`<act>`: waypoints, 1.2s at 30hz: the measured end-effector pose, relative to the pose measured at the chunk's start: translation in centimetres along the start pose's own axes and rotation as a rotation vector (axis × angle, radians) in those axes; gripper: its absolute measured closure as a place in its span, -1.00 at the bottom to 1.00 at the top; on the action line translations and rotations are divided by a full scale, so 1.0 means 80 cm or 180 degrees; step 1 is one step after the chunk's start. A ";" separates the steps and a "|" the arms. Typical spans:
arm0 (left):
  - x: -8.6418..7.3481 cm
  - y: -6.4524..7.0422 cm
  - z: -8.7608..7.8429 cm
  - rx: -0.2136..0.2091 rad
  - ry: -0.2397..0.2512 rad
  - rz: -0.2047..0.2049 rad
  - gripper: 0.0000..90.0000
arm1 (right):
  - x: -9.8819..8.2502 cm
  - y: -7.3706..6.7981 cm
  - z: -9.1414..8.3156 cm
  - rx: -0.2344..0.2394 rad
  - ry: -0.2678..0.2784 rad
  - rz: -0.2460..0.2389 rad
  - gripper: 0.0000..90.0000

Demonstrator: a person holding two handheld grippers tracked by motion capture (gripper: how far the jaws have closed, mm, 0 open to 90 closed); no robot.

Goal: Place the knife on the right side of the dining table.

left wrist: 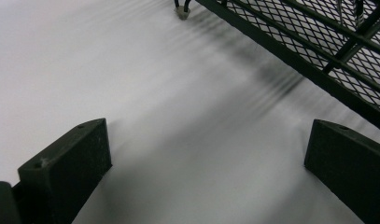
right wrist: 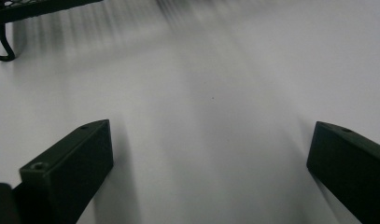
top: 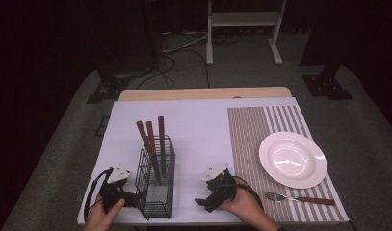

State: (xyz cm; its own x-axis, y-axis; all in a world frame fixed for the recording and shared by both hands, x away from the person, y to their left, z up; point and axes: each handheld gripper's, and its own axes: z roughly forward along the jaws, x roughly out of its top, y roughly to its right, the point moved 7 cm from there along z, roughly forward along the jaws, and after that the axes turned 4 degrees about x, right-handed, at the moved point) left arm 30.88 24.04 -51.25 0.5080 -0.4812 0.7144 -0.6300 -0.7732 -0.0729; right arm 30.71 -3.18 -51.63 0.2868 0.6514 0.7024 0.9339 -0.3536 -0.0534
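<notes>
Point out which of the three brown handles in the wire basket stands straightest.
The right-hand handle: it rises nearly upright from the wire basket, while the middle handle and the left one both lean to the left.

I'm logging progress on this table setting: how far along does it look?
Done: a plate sits on the striped placemat with a fork in front of it. In hand: nothing; the left gripper and right gripper rest open on the white sheet. Left: three wooden-handled utensils stand in the wire caddy.
</notes>
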 end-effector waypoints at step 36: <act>0.000 0.000 0.000 -0.0004 0.0000 -0.0012 -1.00 | 0.051 0.030 -0.044 -0.0073 0.0334 0.0287 -0.69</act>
State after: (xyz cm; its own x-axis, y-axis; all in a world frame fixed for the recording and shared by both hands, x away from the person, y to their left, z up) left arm 30.86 24.03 -51.25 0.5103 -0.4783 0.7147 -0.6288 -0.7745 -0.0694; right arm 33.36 -3.73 -46.40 0.3443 0.5431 0.7659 0.8999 -0.4234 -0.1043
